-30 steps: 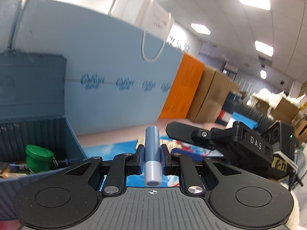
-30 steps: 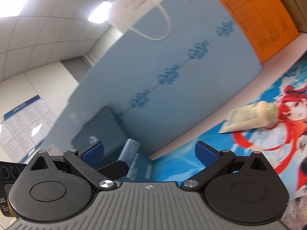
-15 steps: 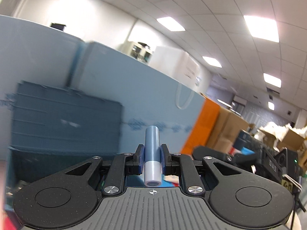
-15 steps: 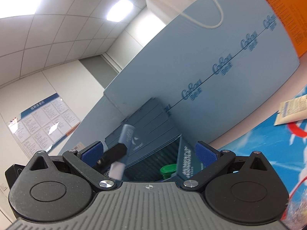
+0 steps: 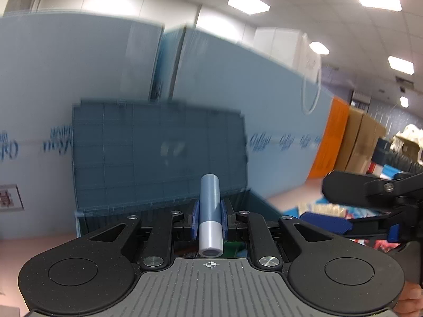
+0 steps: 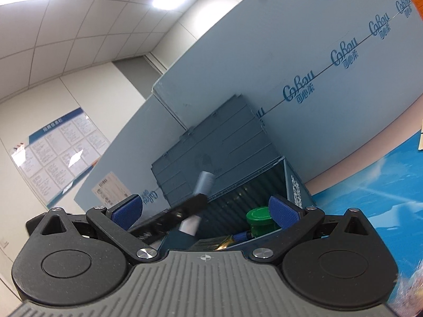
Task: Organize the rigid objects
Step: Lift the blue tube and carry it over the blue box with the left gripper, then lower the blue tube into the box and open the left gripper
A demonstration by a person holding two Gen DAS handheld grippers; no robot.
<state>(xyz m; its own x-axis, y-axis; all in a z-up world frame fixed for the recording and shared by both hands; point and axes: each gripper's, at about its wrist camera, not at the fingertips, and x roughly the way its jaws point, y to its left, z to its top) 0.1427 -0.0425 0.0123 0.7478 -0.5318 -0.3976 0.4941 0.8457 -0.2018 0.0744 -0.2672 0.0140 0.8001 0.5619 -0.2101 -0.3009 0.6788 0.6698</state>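
Observation:
My left gripper is shut on a slim blue tube with a white end, which stands up between the pads. It hangs just in front of a grey-blue storage box whose lid stands open against the blue wall. From the right wrist view the same tube is over the box opening, held by the left gripper's dark fingers. My right gripper is open with nothing between its blue pads. A green-capped jar sits inside the box.
A light blue panel wall stands behind the box. A blue printed mat covers the table to the right. Orange and brown cartons stand at the far right. My right gripper's arm reaches in from the right of the left wrist view.
Both grippers have swung left toward the box. The box and its lid now fill the centre of both views, and the held tube has come over the box opening.

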